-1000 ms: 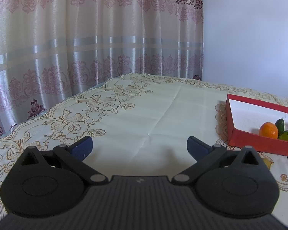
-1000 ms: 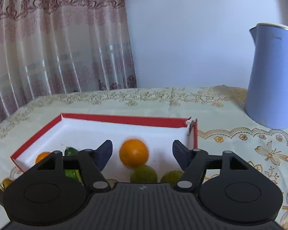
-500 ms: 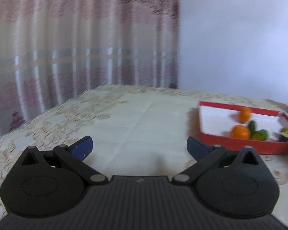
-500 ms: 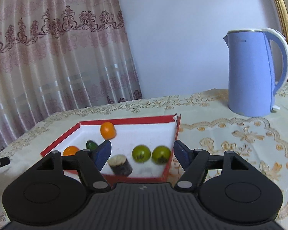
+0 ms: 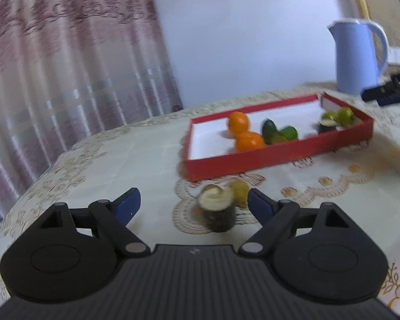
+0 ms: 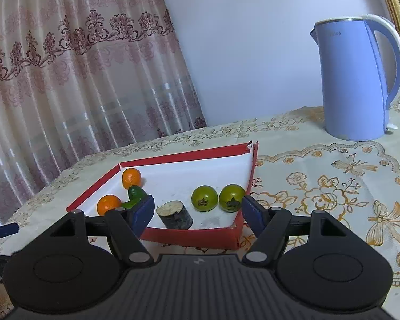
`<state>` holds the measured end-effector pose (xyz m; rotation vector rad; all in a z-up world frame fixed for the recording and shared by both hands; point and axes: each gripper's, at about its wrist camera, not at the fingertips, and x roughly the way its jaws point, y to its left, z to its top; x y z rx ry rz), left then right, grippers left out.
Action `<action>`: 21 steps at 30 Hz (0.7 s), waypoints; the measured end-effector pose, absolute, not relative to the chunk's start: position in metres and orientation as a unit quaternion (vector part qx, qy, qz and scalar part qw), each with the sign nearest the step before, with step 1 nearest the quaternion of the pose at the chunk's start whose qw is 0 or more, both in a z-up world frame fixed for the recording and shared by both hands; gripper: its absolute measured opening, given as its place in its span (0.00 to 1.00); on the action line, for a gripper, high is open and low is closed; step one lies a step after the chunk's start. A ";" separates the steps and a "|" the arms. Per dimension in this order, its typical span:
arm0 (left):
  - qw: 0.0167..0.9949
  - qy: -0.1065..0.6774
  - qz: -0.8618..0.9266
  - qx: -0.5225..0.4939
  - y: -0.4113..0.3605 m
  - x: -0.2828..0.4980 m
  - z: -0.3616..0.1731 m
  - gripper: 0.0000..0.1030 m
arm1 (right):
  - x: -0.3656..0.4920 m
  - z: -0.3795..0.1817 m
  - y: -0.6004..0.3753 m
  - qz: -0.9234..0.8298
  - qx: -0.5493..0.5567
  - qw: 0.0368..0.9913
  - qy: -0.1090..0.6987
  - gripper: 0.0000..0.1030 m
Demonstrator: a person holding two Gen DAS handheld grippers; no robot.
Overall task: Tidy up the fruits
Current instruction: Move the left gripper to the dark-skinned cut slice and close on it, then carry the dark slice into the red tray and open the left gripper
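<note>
A red tray (image 6: 189,236) with a white floor holds two oranges (image 6: 131,178), green fruits (image 6: 136,193), a dark cut stub (image 6: 174,214) and two green tomatoes (image 6: 204,198). My right gripper (image 6: 198,212) hovers open just before the tray's near corner, holding nothing. In the left wrist view a second dark stub (image 5: 217,210) stands on the tablecloth before the tray (image 5: 253,164), with a small yellow-green fruit (image 5: 238,190) behind it. My left gripper (image 5: 193,208) is closing. The stub sits between its jaws, nearer the right finger, and the pads are not touching it.
A blue kettle (image 6: 360,80) stands at the back right of the table. A patterned curtain (image 6: 66,93) hangs past the table's left edge. The other gripper's tip (image 5: 386,93) shows beyond the tray, and the left one's (image 6: 2,230) at the right view's left edge.
The left view swung right, bringing the tray and the stub on the cloth into sight, and its jaws narrowed. The right gripper backed away from the tray, then held still.
</note>
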<state>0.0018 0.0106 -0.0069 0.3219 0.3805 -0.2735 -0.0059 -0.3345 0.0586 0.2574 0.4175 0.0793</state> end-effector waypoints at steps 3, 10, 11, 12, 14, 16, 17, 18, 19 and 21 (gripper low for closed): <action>0.952 0.197 -0.149 0.182 -0.001 0.005 -0.010 0.84 | -0.007 0.059 -0.333 0.042 0.127 0.970 0.205 0.70; 0.944 0.242 -0.138 0.176 -0.006 0.026 -0.012 0.67 | -0.009 0.061 -0.333 0.049 0.130 0.970 0.201 0.70; 0.941 0.254 -0.139 0.173 -0.006 0.030 -0.013 0.62 | -0.008 0.061 -0.333 0.050 0.130 0.970 0.201 0.70; 0.939 0.264 -0.138 0.170 -0.006 0.033 -0.015 0.51 | -0.009 0.061 -0.332 0.051 0.129 0.970 0.201 0.70; 0.935 0.282 -0.141 0.161 -0.005 0.039 -0.017 0.44 | -0.009 0.061 -0.332 0.052 0.127 0.970 0.201 0.70; 0.934 0.288 -0.147 0.153 -0.003 0.041 -0.017 0.41 | -0.010 0.061 -0.332 0.054 0.129 0.970 0.200 0.70; 0.933 0.289 -0.149 0.152 -0.003 0.041 -0.017 0.38 | -0.010 0.061 -0.332 0.055 0.130 0.970 0.199 0.70; 0.932 0.290 -0.152 0.153 -0.004 0.041 -0.018 0.35 | -0.010 0.062 -0.332 0.056 0.130 0.970 0.198 0.70; 0.932 0.291 -0.155 0.152 -0.004 0.041 -0.018 0.32 | -0.010 0.062 -0.332 0.056 0.130 0.970 0.198 0.70; 0.932 0.291 -0.155 0.151 -0.005 0.041 -0.018 0.32 | -0.010 0.062 -0.332 0.056 0.131 0.970 0.197 0.70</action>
